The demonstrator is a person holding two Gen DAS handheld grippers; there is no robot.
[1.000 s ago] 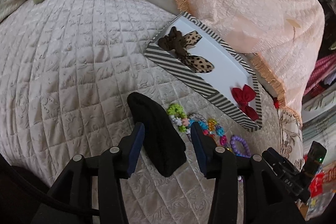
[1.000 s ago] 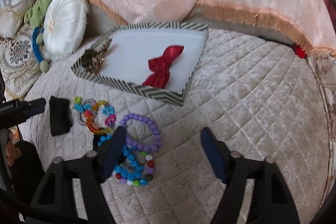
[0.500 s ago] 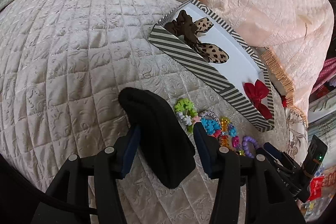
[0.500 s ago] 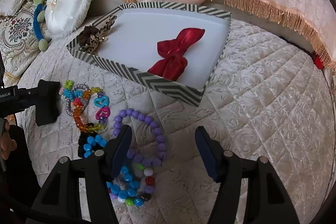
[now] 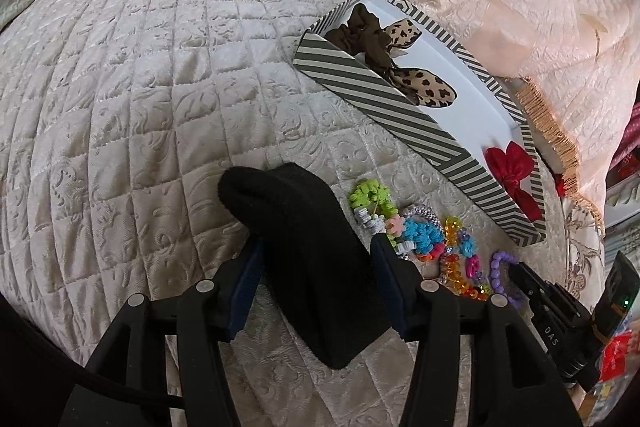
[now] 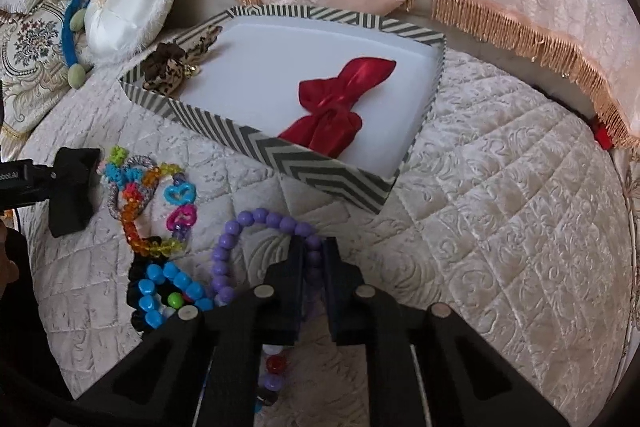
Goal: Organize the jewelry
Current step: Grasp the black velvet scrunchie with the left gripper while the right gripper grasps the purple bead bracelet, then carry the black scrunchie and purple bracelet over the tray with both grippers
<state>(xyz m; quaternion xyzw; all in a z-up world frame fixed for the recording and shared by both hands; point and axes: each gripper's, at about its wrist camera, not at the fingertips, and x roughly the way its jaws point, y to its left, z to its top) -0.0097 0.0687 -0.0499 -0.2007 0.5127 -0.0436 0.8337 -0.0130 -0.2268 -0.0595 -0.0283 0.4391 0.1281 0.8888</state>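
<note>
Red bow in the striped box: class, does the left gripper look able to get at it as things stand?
Probably not yet. The left gripper has a black pouch filling its jaws, and the red bow lies inside the striped box, behind its near wall.

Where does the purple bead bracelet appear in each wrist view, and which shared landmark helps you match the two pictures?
Left wrist view: the purple bead bracelet lies at lower right, partly hidden behind the right gripper.
Right wrist view: the purple bead bracelet lies at lower centre, with the right gripper's fingers closed on its right side.
Shared landmark: the striped box holding the red bow.
</note>
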